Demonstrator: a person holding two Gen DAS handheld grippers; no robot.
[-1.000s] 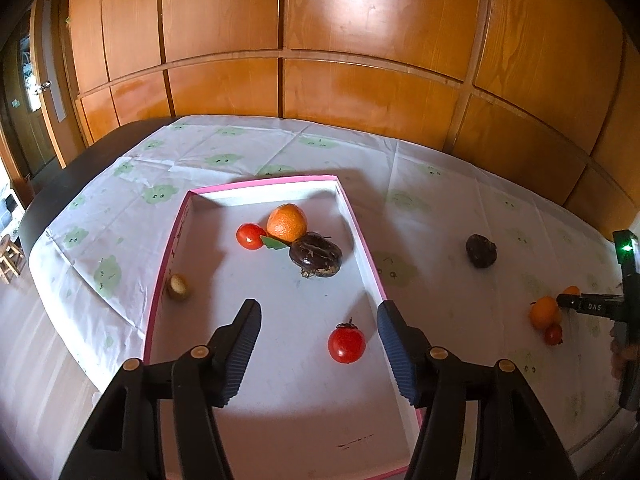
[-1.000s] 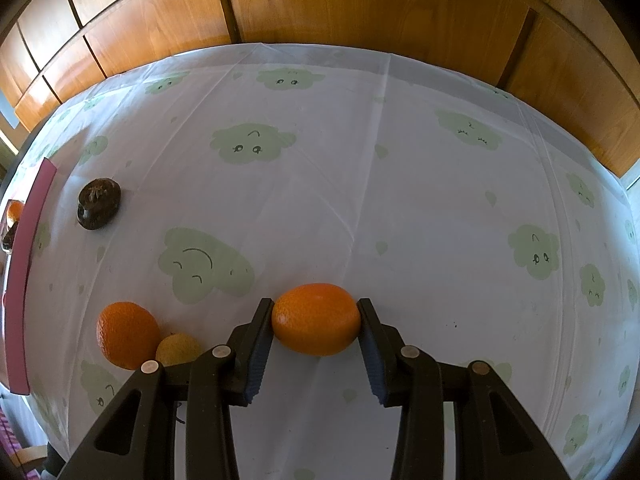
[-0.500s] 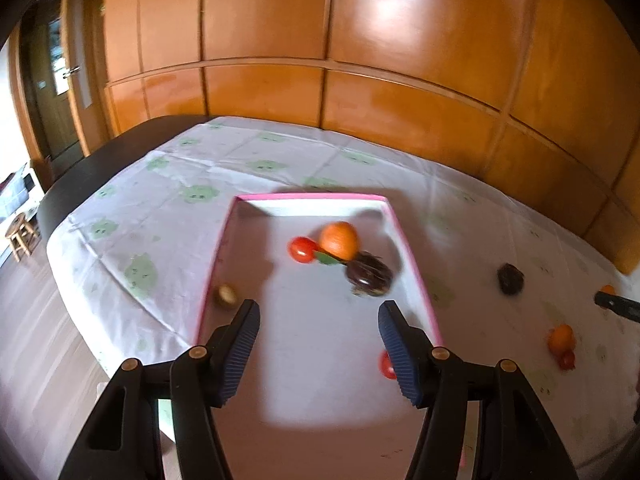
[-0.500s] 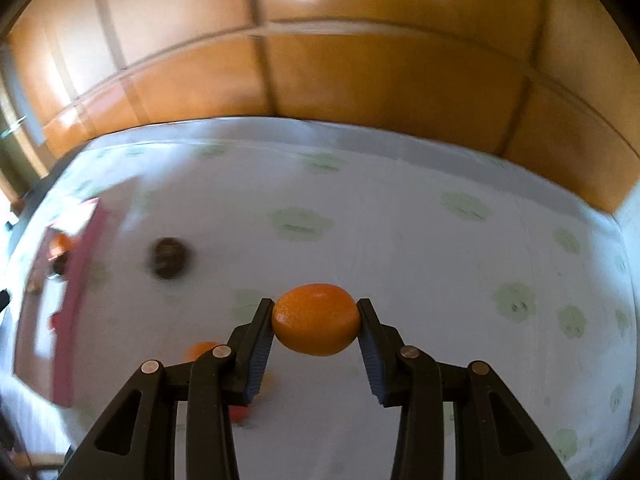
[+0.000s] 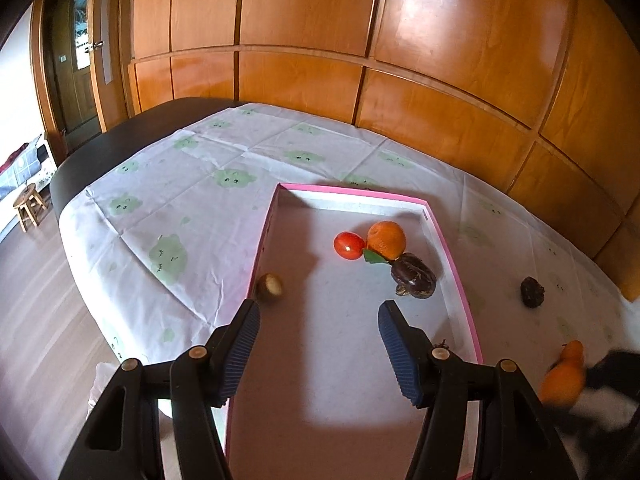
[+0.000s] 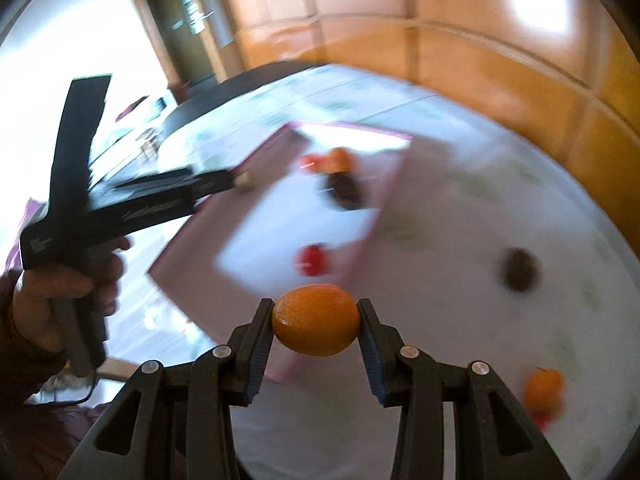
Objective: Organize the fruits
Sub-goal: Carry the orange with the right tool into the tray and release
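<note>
Right gripper (image 6: 316, 330): fingers clamped on an orange (image 6: 316, 325), held in the air just short of the near rim of the pink-edged tray (image 6: 192, 242); view blurred. Judged in transit, not yet placed.

Left gripper (image 5: 318, 344): fingers apart, nothing between them, poised over the near half of the tray (image 5: 460, 280). Its handle sits in a hand (image 6: 68, 288) at the left of the right-wrist view.

Tray contents, near to far:
- red tomato (image 6: 312, 260) near the right wall
- small brown fruit (image 5: 270, 288) against the left wall
- dark purple fruit (image 5: 414, 276)
- orange with leaf (image 5: 386, 240)
- second tomato (image 5: 349, 245), touching that orange

Five items in; judged past halfway.

Left on the bench (image 5: 208, 200), right of the tray:
- loose orange (image 6: 543, 390) with something red beside it, too blurred to name
- dark round fruit (image 5: 532, 292), farther off

Obstructions: the left gripper hangs over the tray's open middle, so the carried orange may have to pass around it. Beyond, cloth with green figures, then wood panelling.
</note>
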